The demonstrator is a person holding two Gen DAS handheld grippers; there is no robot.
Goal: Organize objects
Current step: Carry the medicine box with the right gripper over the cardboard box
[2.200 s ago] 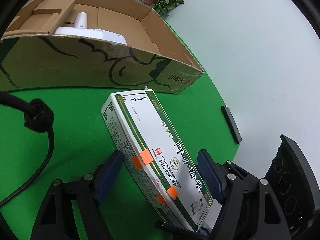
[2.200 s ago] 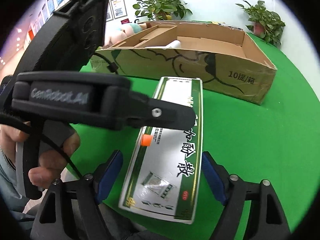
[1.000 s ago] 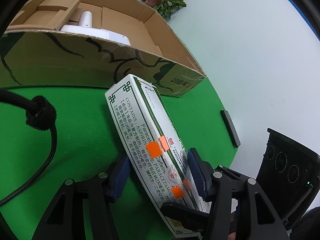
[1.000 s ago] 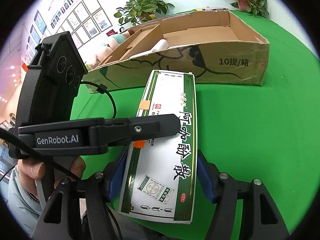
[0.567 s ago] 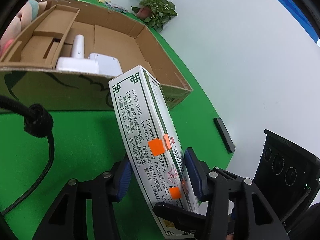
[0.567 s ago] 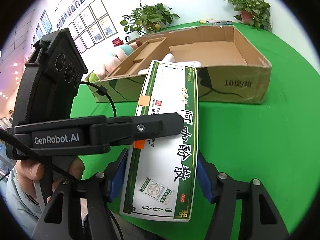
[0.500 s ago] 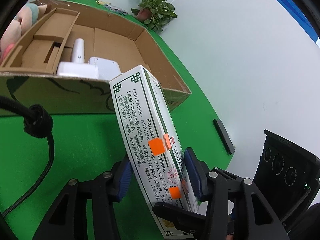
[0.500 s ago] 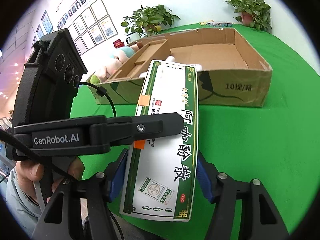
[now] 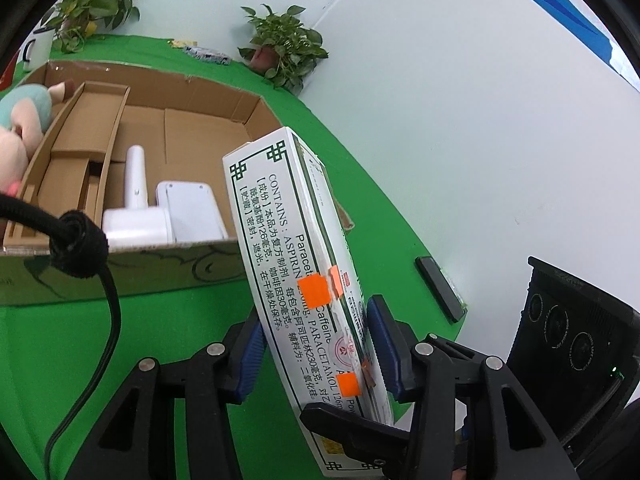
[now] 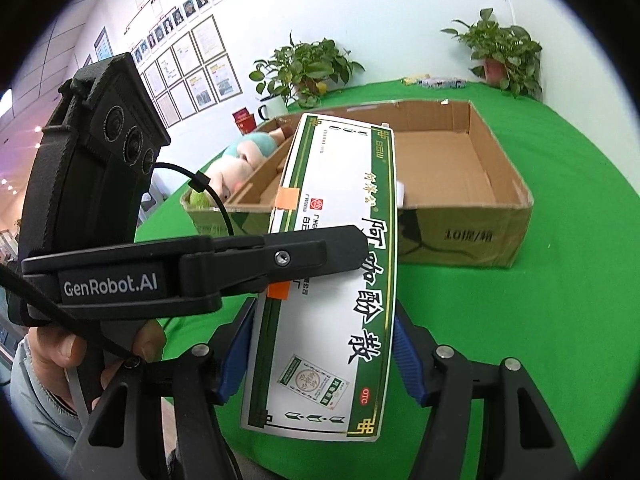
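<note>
A long white and green medicine box [image 9: 296,236] hangs in the air, tilted, over the green table in front of the open cardboard carton [image 9: 120,276]. My left gripper [image 9: 316,340] is shut on it, blue pads pressed on its two broad faces near the lower end. My right gripper [image 10: 320,354] is shut on the medicine box [image 10: 340,264] too, gripping across its full width at the near end. One black finger of the left gripper [image 10: 280,256] lies across the box's printed face. The carton [image 10: 460,236] stands just beyond.
Inside the carton lie two white devices [image 9: 136,224] and a cardboard divider; a plush toy [image 10: 240,160] rests at its left end. A flat black object [image 9: 440,288] lies at the table's right edge. Potted plants [image 10: 308,68] and a mug [image 9: 36,48] stand at the back.
Both grippers have risen with the medicine box, which has left the table. The carton's inside now shows far more. The left jaws have narrowed on the box.
</note>
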